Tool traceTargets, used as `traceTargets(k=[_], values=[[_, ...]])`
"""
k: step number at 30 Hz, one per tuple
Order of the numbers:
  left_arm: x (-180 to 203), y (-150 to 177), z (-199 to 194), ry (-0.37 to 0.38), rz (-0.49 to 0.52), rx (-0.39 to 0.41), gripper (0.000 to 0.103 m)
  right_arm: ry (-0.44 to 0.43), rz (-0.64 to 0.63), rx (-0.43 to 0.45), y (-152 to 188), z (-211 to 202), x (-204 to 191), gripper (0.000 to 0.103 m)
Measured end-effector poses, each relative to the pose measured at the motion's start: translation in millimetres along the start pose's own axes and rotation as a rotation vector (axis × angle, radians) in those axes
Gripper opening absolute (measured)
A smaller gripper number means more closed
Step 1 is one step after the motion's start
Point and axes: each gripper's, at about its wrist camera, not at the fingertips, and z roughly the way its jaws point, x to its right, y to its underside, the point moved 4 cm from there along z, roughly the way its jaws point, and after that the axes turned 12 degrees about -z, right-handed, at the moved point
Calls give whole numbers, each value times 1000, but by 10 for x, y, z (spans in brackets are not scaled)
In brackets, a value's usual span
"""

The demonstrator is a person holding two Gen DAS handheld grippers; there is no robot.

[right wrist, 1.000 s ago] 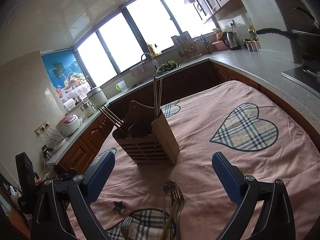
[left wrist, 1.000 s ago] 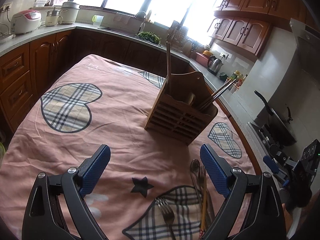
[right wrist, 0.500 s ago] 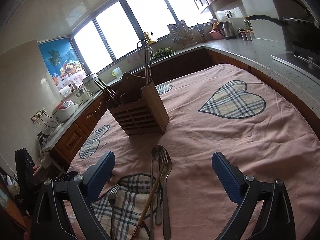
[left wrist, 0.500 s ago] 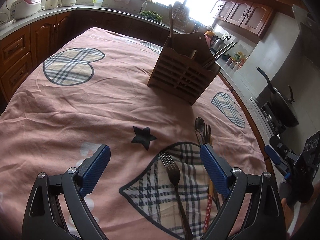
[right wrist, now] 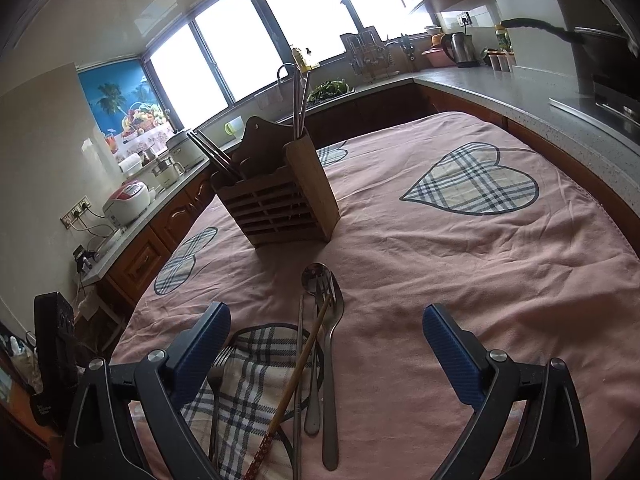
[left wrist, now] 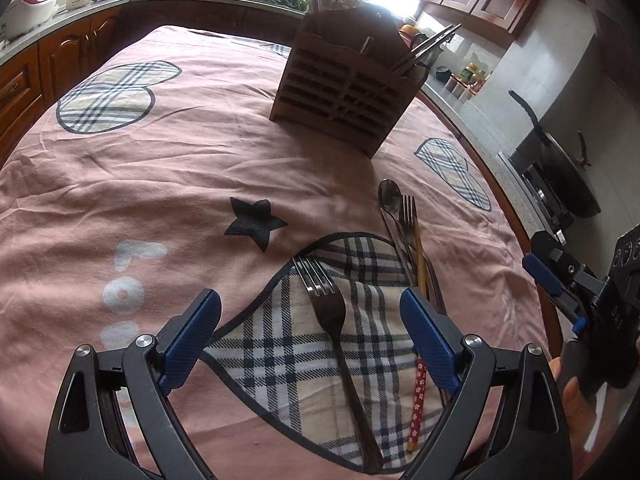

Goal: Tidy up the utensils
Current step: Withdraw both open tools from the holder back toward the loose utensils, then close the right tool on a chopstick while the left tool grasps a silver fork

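A table (left wrist: 168, 168) under a pink cloth (right wrist: 460, 280) printed with plaid hearts takes up most of both views, with kitchen counters and wooden cabinets running around it.

Toward the far edge of the table stands a slatted wooden holder (left wrist: 344, 92), upright, already carrying chopsticks (left wrist: 424, 46) that lean out of one compartment and a few metal handles that rise from another.

The left tool (left wrist: 310, 340) hovers low over the near edge of the table, its blue pads spread wide with nothing between them. A lone fork (left wrist: 332, 312) lies flat on the plaid heart directly between those pads, tines pointing toward the holder, handle running back under the tool. It touches neither pad.

The right tool (right wrist: 326, 346) hangs over the same near edge from the other side, also spread wide and empty. Its body and the hand holding it show at the right border of the left wrist view.

Just beside the left tool's right-hand pad lies a bundle of utensils, well apart from the holder: a spoon (left wrist: 390, 196), a second fork (left wrist: 408, 210) and a wooden chopstick (left wrist: 420, 264) with a red patterned end, overlapping one another. In the right wrist view this bundle (right wrist: 320, 320) lies between the pads, nearer the left-hand one, together with a larger spoon (right wrist: 332, 344) and a thin metal rod; the lone fork (right wrist: 218, 364) is partly hidden behind that pad.
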Motion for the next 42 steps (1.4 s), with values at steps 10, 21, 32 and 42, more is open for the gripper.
traceTargets(k=[10,21,32,42], values=[[85,14,264,-21,51,-74,72,-26,22,-91,83,300,25,59],[118,17,386,-35,78,-105,47,-63,-31,-190,69,717,-151,37],[126,-20,430,-51,113,-114,32,-45,-64,-295,112,1151,-167,16],[147,-26,431,-77,107,-155,31,-54,-56,-258,60,1064,-137,7]])
